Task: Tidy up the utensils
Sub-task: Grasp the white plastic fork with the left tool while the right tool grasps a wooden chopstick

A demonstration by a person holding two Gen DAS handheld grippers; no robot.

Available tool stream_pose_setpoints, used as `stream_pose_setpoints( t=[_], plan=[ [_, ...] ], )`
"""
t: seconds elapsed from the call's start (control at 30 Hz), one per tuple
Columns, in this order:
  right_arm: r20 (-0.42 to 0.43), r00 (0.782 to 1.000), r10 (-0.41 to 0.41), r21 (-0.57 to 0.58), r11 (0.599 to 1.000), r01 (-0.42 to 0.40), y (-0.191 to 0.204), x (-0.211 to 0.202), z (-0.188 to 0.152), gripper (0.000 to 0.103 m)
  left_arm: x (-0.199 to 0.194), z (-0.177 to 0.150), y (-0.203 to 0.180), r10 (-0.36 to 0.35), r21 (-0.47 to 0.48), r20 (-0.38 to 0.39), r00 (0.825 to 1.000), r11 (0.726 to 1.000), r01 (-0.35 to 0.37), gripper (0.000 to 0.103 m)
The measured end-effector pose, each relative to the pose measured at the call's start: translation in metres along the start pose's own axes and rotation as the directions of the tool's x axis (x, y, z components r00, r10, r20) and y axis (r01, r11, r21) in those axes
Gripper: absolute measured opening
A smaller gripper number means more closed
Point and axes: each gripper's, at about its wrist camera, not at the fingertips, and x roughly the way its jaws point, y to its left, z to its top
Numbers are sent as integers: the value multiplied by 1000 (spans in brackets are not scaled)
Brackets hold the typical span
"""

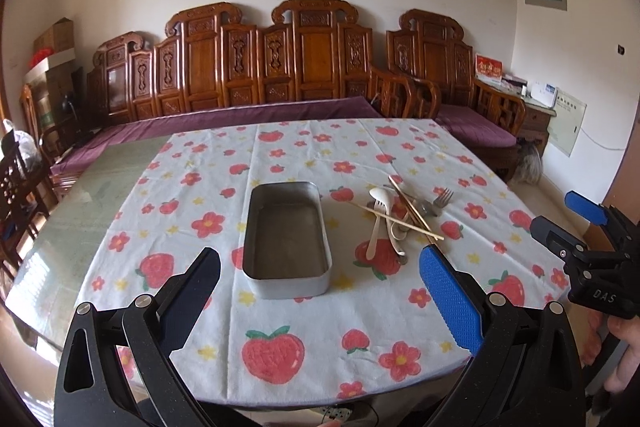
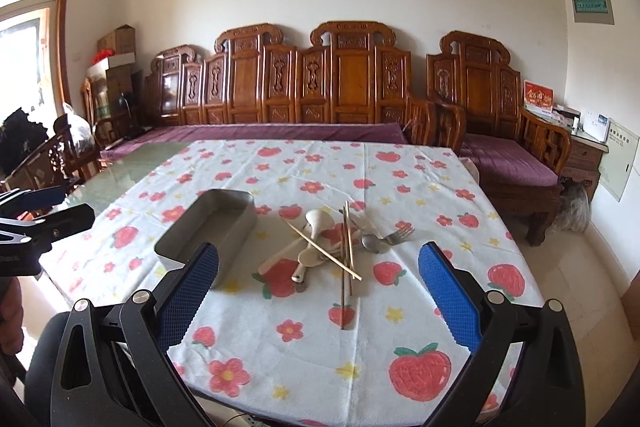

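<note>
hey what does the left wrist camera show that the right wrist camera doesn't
Only the left wrist view shows the right claw, open, and the inside floor of the metal tray, which is empty. Only the right wrist view shows the left claw, and a window. Both show the utensil pile on the strawberry tablecloth.

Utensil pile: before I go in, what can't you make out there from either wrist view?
- Utensil pile: pieces overlap, so the exact count is unclear in both views.
- Metal spoon: its handle is hidden under the chopsticks.
- Metal tray: right wrist view, the left finger covers its near corner.
</note>
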Motion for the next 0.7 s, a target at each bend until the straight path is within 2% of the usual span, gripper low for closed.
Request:
stream_pose_setpoints(
  t=[0.07,0.13,0.33,0.5,0.6,0.7],
  plan=[
    [-24,1000,14,2,1000,-14,-7,17,-2,97,13,1,-2,-9,9,-16,1000,1000,9,97],
    [-62,998,24,-3,1000,-25,-13,39,-5,86,27,3,-3,-4,21,-33,999,1000,5,97],
    [-140,989,41,-7,999,-43,-27,96,-9,69,60,9,-2,-6,35,-72,997,999,8,97],
    [-168,984,63,-6,998,-65,-38,132,-6,62,89,13,-3,-23,32,-113,993,999,27,97],
    [-185,981,65,-11,998,-68,-45,154,-6,61,102,14,-5,-29,36,-126,992,999,33,97],
    [-232,969,80,-1,997,-83,-55,186,-13,56,116,15,-8,-32,40,-144,989,998,39,97]
  ],
)
